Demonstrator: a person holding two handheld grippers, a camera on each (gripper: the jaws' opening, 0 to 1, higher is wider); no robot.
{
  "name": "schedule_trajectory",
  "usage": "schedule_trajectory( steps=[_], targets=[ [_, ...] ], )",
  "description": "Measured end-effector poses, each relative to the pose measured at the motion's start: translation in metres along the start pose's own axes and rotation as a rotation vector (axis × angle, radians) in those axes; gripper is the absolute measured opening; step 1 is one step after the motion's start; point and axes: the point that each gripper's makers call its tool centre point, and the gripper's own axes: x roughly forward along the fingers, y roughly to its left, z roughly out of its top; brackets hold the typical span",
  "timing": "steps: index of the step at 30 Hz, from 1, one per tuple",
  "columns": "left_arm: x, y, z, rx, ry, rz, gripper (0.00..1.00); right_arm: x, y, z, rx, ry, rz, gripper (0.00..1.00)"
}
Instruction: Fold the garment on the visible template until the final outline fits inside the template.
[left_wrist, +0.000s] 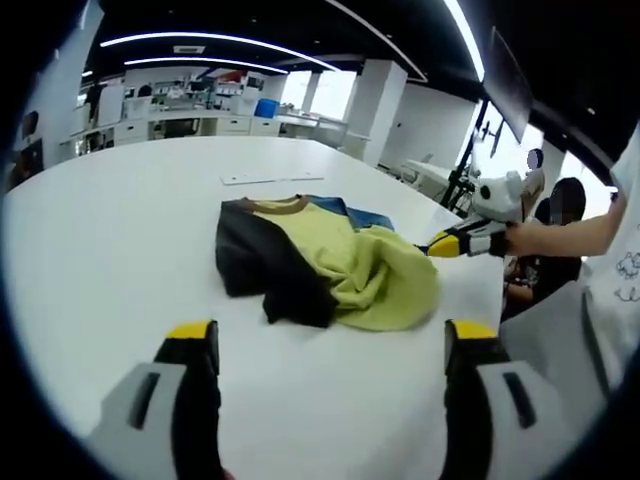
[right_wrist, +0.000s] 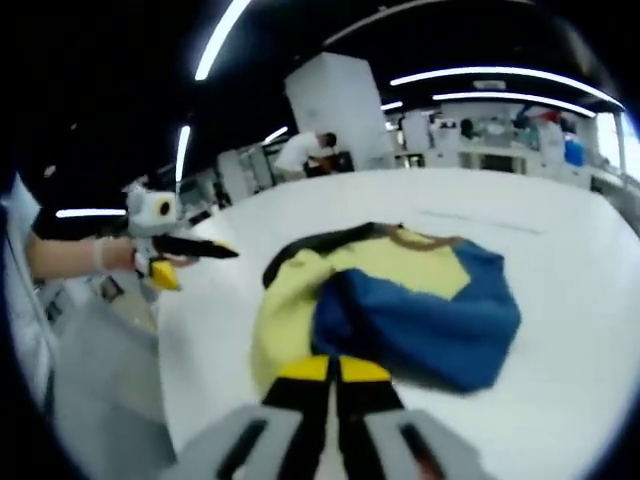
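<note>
A crumpled garment (left_wrist: 330, 262) in black, yellow-green and blue lies bunched on the white table (left_wrist: 120, 230). My left gripper (left_wrist: 330, 340) is open, its yellow-tipped jaws wide apart and short of the garment. The right gripper (left_wrist: 440, 244), held by a hand, comes in from the right and meets the garment's right edge. In the right gripper view the garment (right_wrist: 400, 300) shows blue over yellow, and my right gripper (right_wrist: 334, 369) is shut with its tips on the near hem. The left gripper (right_wrist: 190, 250) hangs off to the left, apart from the cloth.
A thin pale strip (left_wrist: 272, 179) lies flat on the table behind the garment. The table's edge (left_wrist: 500, 290) runs close on the right, with a person's arm (left_wrist: 570, 232) and seated people beyond. Desks and a white pillar (right_wrist: 340, 110) stand far back.
</note>
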Motion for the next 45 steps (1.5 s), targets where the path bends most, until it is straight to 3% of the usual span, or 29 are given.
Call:
schedule_trajectory(
  steps=[6, 17, 22, 32, 45],
  targets=[
    [0.005, -0.006, 0.0, -0.002, -0.002, -0.011, 0.9, -0.03, -0.008, 0.004, 0.033, -0.03, -0.03, 0.0],
    [0.011, -0.009, -0.004, -0.006, 0.001, -0.029, 0.9, -0.094, -0.041, 0.008, 0.145, -0.092, -0.162, 0.0],
    [0.014, -0.009, -0.006, -0.006, 0.003, -0.034, 0.9, -0.119, -0.066, 0.006, 0.175, -0.102, -0.24, 0.0],
    [0.015, -0.009, -0.006, -0.011, 0.006, -0.031, 0.9, -0.165, -0.139, -0.018, 0.272, -0.076, -0.428, 0.0],
    [0.015, -0.007, -0.01, -0.02, 0.019, -0.023, 0.9, -0.192, -0.207, -0.029, 0.341, -0.037, -0.566, 0.0]
  ],
)
